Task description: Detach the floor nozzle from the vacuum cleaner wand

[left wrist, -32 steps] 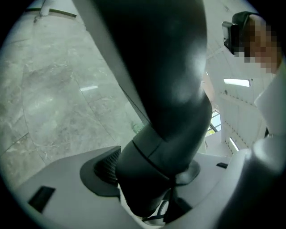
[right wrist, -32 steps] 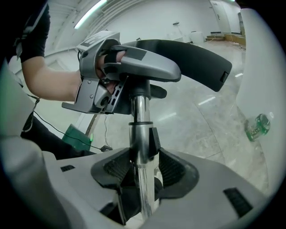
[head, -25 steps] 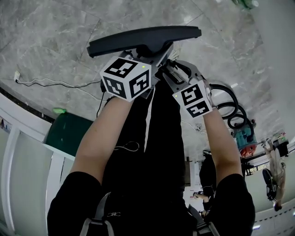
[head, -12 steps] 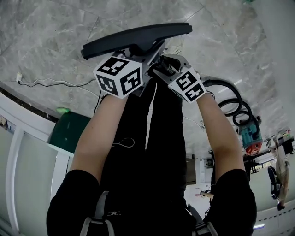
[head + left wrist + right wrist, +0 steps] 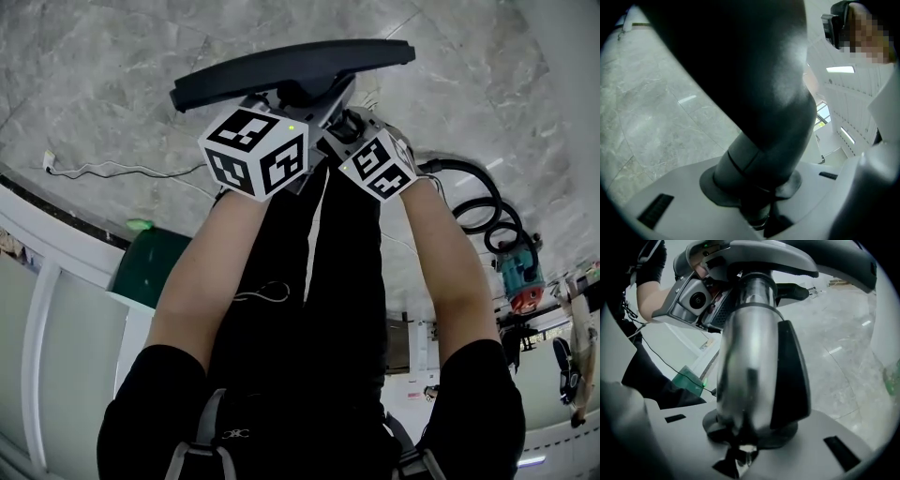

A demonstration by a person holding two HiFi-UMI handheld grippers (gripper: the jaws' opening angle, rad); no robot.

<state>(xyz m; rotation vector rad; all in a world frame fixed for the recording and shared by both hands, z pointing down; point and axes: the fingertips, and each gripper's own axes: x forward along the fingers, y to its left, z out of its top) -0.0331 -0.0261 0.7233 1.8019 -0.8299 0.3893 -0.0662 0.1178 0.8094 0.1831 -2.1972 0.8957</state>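
Two grips set, separation still ahead: our left hand-held gripper (image 5: 759,211) clamps the wide black plastic floor nozzle (image 5: 291,67) over the grey marble floor (image 5: 112,75), our right hand-held gripper (image 5: 740,446) has just closed on the shiny metal wand (image 5: 750,357)

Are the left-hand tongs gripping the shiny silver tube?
No: in the left gripper view the left tongs are clamped on the floor nozzle's dark grey neck, and nothing shiny sits between them.
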